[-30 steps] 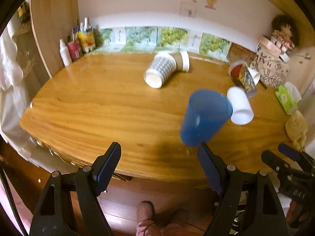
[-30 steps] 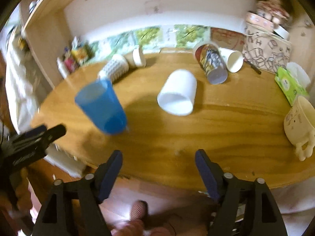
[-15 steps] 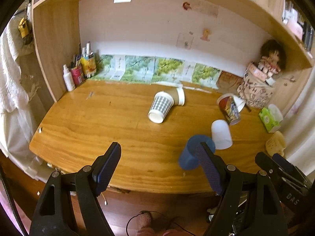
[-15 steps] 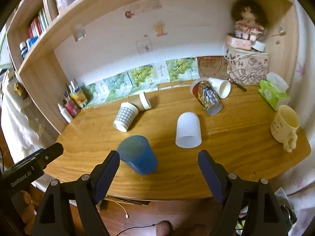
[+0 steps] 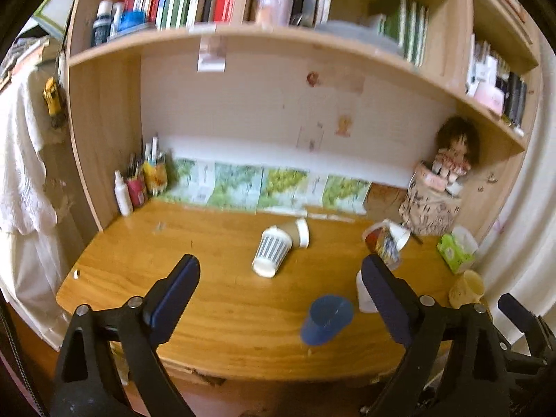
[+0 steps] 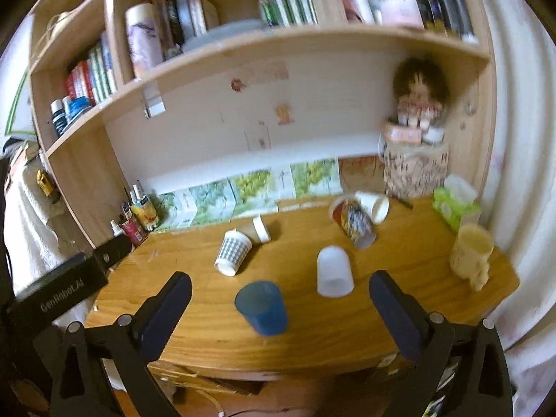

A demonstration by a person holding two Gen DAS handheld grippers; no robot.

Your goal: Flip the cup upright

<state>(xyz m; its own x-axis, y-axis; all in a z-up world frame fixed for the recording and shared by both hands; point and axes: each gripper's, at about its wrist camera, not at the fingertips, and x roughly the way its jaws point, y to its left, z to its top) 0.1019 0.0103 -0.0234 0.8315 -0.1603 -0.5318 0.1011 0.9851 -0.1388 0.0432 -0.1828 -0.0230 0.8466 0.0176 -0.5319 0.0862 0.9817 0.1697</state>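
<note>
A blue plastic cup (image 5: 326, 319) stands upright near the front edge of the wooden desk (image 5: 194, 243); it also shows in the right wrist view (image 6: 262, 307). A white cup (image 6: 333, 271) lies beside it, partly hidden behind my left finger (image 5: 385, 295) in the left wrist view. My left gripper (image 5: 278, 295) is open and empty, held back from the desk. My right gripper (image 6: 278, 312) is open and empty, also held back in front of the desk edge.
A checked paper cup (image 6: 233, 251), a brown cup (image 6: 258, 229), a printed cup (image 6: 352, 222) and a white cup (image 6: 374, 205) lie on their sides. A cream mug (image 6: 472, 252), a green tissue pack (image 6: 453, 205), a doll (image 6: 417, 93) and bottles (image 6: 139, 215) line the edges. Bookshelves hang above.
Both grippers have pulled back and up away from the desk. The blue cup, tilted in the air a second ago, now stands on the desk.
</note>
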